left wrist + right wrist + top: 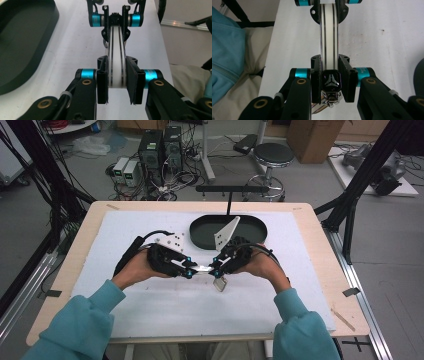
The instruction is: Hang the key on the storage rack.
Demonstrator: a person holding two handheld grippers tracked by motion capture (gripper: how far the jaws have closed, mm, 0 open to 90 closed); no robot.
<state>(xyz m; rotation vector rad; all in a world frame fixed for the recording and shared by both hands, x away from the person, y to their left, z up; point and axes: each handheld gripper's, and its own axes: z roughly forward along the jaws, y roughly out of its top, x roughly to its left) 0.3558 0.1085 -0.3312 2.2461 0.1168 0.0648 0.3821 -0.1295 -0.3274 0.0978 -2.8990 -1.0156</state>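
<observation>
A narrow white strap (202, 268) with two dark lines runs level between my two grippers, just above the white mat (150, 300). My left gripper (189, 272) is shut on one end of it; in the left gripper view its jaws (116, 62) press the strap (116, 47) from both sides. My right gripper (214, 270) is shut on the other end. In the right gripper view, a black buckle (331, 81) with a three-pointed emblem and a shiny metal clasp sits between the jaws (329, 62). The two grippers face each other, close together.
A black oval tray (202, 241) lies on the mat just behind the grippers, and its wall shows in the left gripper view (25, 50). A black T-shaped stand (229, 190) rises at the table's far edge. Past it are a stool (273, 155) and computers on the floor.
</observation>
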